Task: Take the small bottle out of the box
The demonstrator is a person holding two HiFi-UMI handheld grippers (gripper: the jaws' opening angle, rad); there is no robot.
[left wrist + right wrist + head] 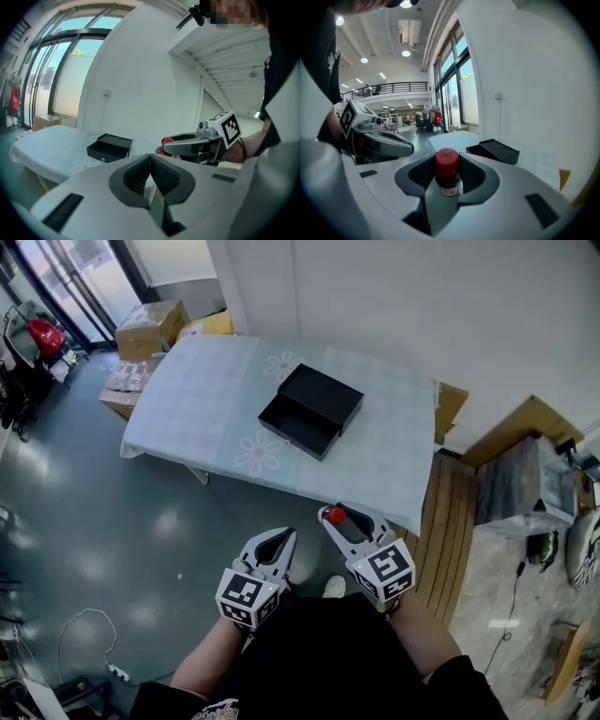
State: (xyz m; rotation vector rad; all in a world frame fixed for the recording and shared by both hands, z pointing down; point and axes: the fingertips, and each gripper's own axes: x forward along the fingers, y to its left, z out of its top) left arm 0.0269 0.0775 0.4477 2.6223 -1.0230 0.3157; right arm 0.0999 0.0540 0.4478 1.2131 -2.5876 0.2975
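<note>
1. Head view: the box [311, 409] lies open on the table [187, 399], and nothing shows inside it. The bottle [336, 515] is already out. It sits at the tips of the right gripper [334, 516], close to the person's body and well apart from the box. The left gripper [284, 536] hangs just beside it.

2. Left gripper view: the left jaws meet at the tips with nothing between them. The right gripper crosses in front, with a bit of red cap showing at its tip. The box lies beyond it on the table.

3. Right gripper view: the right jaws are clamped on the bottle, one pad on each side, at and just below the red cap. The bottle stands upright and its label shows under the cap.
   - It looks small, light and stiff, so a modest squeeze should hold it.
   - The round, smooth sides could let it twist or slide, so the best hold is probably across the body just under the cap, kept upright.
   - I cannot tell whether it is glass or plastic, so it should be set down gently.
</note>
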